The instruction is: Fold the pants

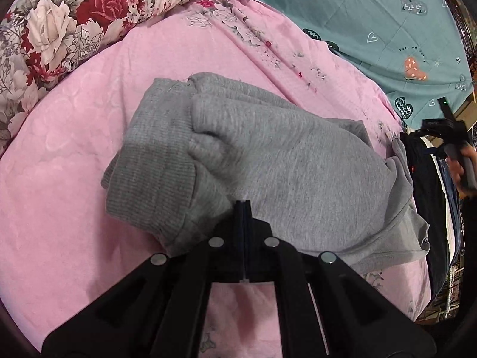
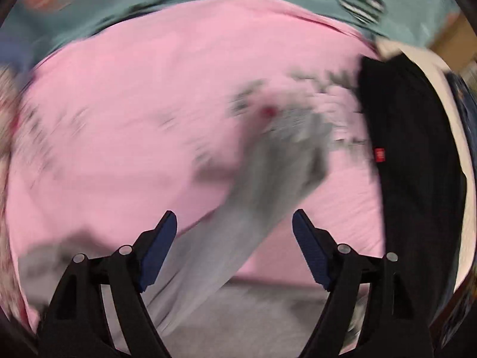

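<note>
Currently: grey pants [image 1: 268, 161], folded bundle, mid-bed on pink bedsheet [image 1: 74, 137]. Left gripper [image 1: 244, 208] closed, tips at the bundle's near edge, apparently pinching nothing. Right gripper [image 2: 235, 223] open, empty, above a trailing leg. Step: final fold. Next likely: tuck the loose leg.

Motion blur smears the grey pants [image 2: 268, 179] and pink bedspread [image 2: 134, 104].
</note>
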